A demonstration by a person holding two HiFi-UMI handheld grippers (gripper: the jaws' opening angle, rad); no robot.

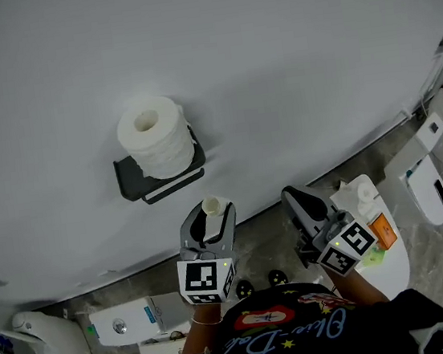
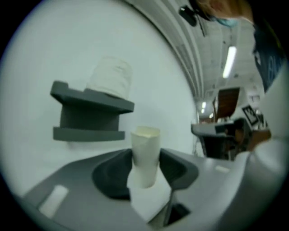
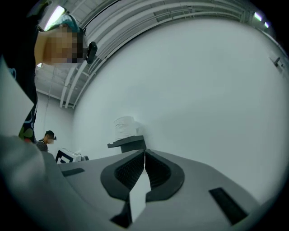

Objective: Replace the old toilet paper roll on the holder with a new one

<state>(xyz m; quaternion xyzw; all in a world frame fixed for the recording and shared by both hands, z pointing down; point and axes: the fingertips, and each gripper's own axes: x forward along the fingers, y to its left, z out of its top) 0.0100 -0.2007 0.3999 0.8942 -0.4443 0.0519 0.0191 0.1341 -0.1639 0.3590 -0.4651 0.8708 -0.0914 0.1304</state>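
Left gripper (image 1: 209, 215) is clamped on the smooth, bare cardboard tube (image 2: 145, 153). The fat, ribbed white roll (image 1: 154, 138) stands on the dark grey holder (image 1: 137, 183) at 11 o'clock. Right gripper (image 3: 144, 159) is pinched closed, empty.

Full white roll (image 1: 151, 137) stands atop grey holder (image 1: 135, 185); bare core (image 1: 212, 206) off it.

Bright, even light; soft shadows; dark, warped fisheye edges.

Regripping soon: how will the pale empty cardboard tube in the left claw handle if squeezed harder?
Likely light and easily crushed: the pale cardboard tube is hollow, thin-walled, open at its end. Much of it sticks out beyond the left claw, so it could pivot or slip.
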